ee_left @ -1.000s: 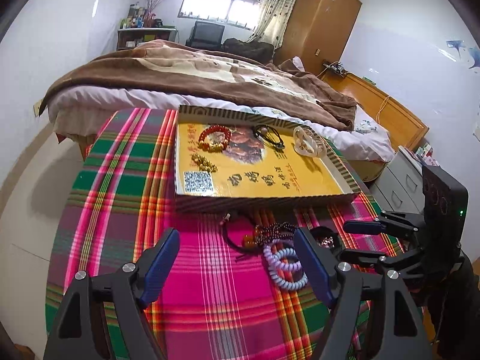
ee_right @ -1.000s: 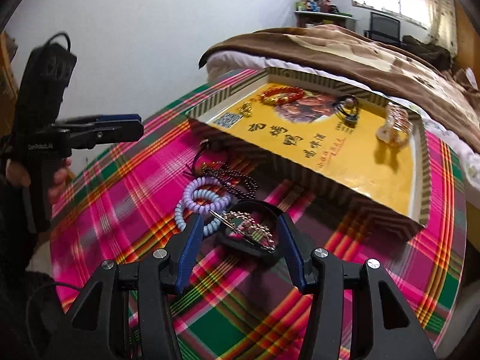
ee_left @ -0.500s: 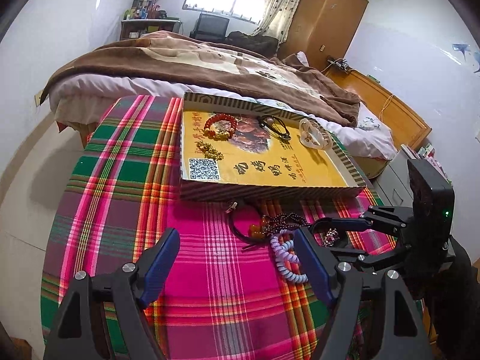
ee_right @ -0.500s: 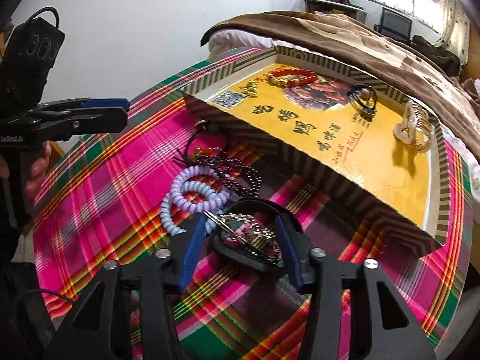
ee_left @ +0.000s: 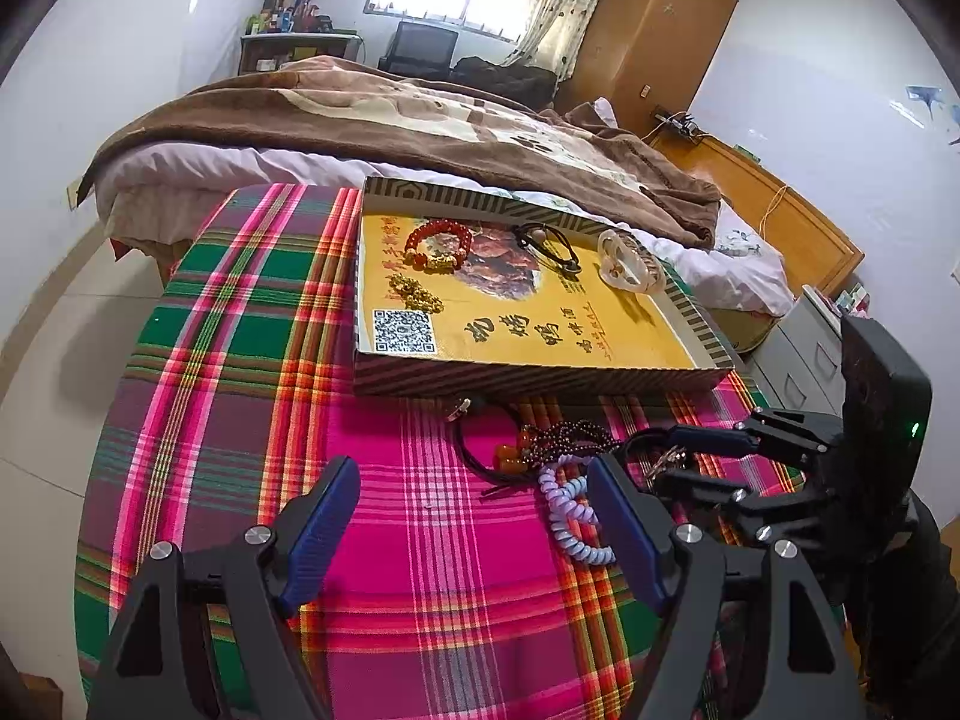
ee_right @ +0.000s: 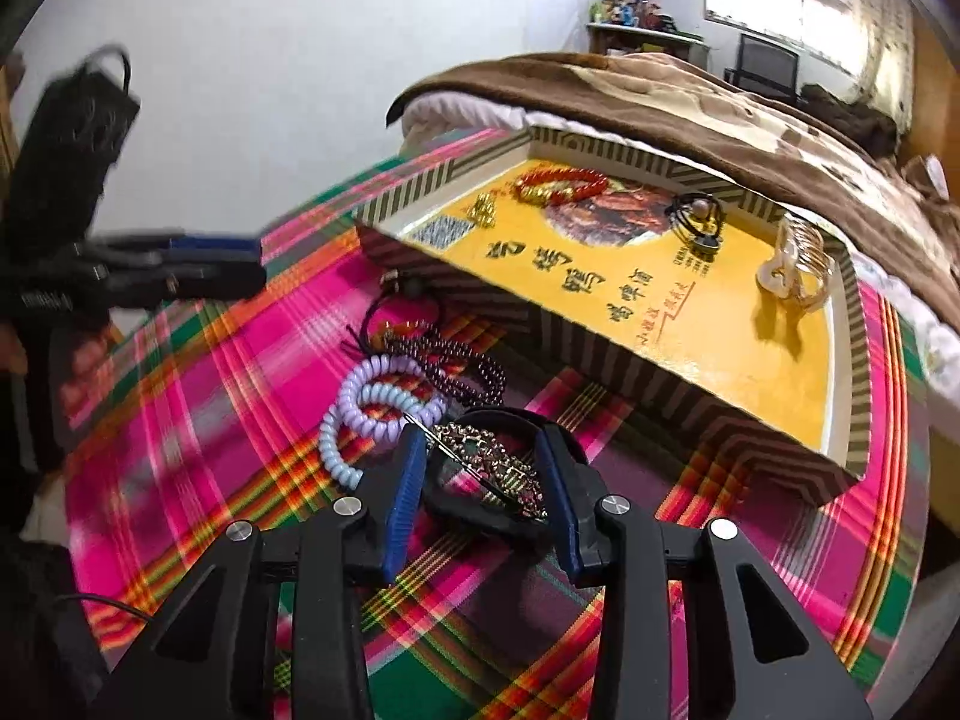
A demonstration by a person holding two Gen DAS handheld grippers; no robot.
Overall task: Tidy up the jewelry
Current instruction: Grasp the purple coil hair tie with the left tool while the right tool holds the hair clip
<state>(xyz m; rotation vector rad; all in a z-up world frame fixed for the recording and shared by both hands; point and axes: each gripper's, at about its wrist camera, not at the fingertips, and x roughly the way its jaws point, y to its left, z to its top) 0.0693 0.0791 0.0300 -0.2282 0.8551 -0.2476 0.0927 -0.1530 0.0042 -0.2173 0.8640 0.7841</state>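
A yellow box lid (ee_left: 630,354) (ee_right: 780,372) on the plaid table holds a red bead bracelet (ee_left: 437,245) (ee_right: 561,185), a gold chain (ee_left: 416,293), a black cord bracelet (ee_left: 549,251) and a clear hair clip (ee_left: 627,261) (ee_right: 795,261). In front of it lie a dark bead string (ee_right: 456,360), lilac coil ties (ee_left: 570,510) (ee_right: 375,402) and a black jewelled hair clip (ee_right: 489,474). My right gripper (ee_right: 480,462) (ee_left: 684,456) straddles that clip, its pads touching its sides. My left gripper (ee_left: 471,510) is open and empty above the cloth.
The round table (ee_left: 210,360) has a pink and green plaid cloth. A bed with a brown blanket (ee_left: 390,120) stands right behind it. Grey drawers (ee_left: 804,348) and a wooden cabinet (ee_left: 774,210) are at the right.
My right gripper has closed in around the black jewelled clip. My left gripper has pulled back and risen a little, still open.
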